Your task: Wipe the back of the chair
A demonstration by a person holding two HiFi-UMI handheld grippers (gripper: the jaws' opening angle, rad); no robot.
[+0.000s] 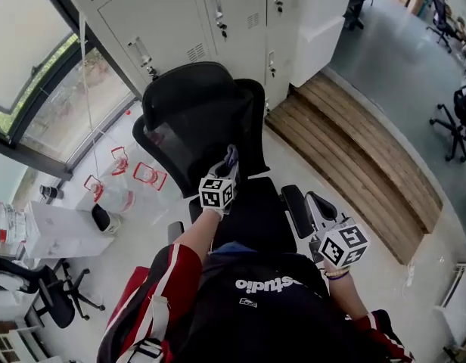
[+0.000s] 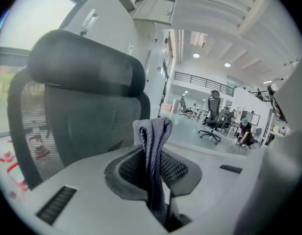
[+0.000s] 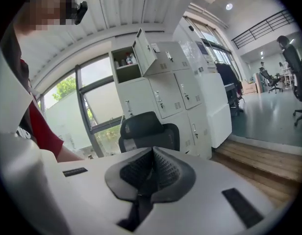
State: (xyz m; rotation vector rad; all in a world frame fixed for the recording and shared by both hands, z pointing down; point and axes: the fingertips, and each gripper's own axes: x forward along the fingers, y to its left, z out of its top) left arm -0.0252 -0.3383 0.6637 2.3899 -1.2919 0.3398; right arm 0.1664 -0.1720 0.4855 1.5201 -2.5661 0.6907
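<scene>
Your left gripper (image 1: 228, 171) has its jaws clamped on a grey cloth (image 2: 153, 146), held close to the black chair back (image 1: 195, 119). Your right gripper (image 1: 316, 209) hangs beside the seat (image 1: 252, 221), jaws pressed together on nothing.

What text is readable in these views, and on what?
"studio": white print on the person's black top, head view.
Red print on the white packaging by the window: too blurred to read.
Tags on the locker doors: too small to read.
Marker cubes: black-and-white patterns only, no letters.
Both gripper views: nothing legible.
</scene>
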